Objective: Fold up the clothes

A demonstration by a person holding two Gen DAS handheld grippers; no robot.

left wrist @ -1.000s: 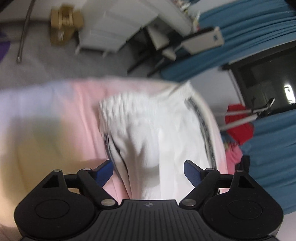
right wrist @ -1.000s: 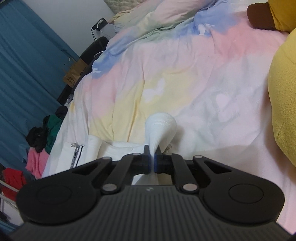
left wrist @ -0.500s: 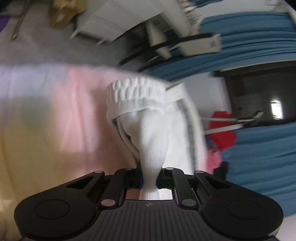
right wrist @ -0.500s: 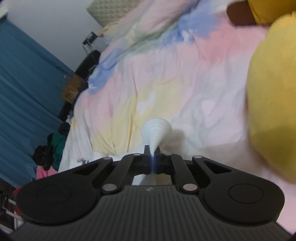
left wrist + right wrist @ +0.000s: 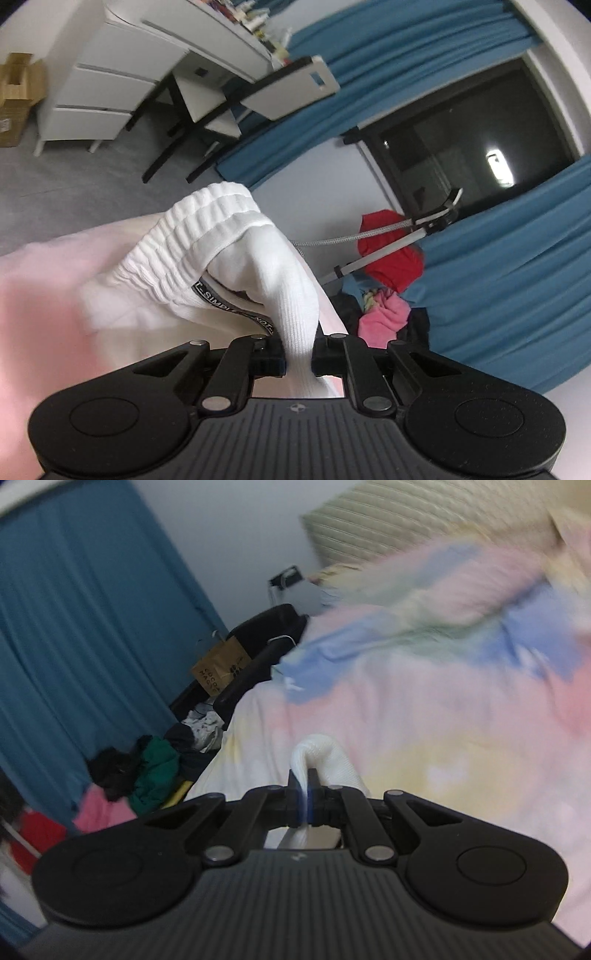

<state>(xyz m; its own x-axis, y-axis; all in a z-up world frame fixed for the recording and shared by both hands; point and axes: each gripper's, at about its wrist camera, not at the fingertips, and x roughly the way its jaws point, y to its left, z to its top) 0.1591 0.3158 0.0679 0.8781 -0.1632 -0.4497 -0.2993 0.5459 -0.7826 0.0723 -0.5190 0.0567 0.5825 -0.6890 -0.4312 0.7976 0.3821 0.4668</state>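
The left gripper (image 5: 298, 360) has its jaws closed on a fold of the white ribbed-knit garment (image 5: 258, 266). The pinched cloth rises from between the jaws and spreads forward and to the left of them into a bunched, elastic ribbed waistband (image 5: 207, 221). A grey tape trim printed with letters (image 5: 236, 308) runs along the cloth just left of the jaws. The garment hangs above the pastel pink bed cover (image 5: 48, 302), which lies below and to the left of the jaws.

The right gripper (image 5: 303, 801) has its jaws pressed together on a thin pinch of the same white garment (image 5: 325, 757). A small rounded hump of cloth stands directly ahead of the jaws and drapes to their right. Beyond the jaws lies the pastel rainbow bed cover (image 5: 443, 709), blurred in this view. A pile of dark, green and pink clothes (image 5: 147, 771) sits well to the left of the jaws.
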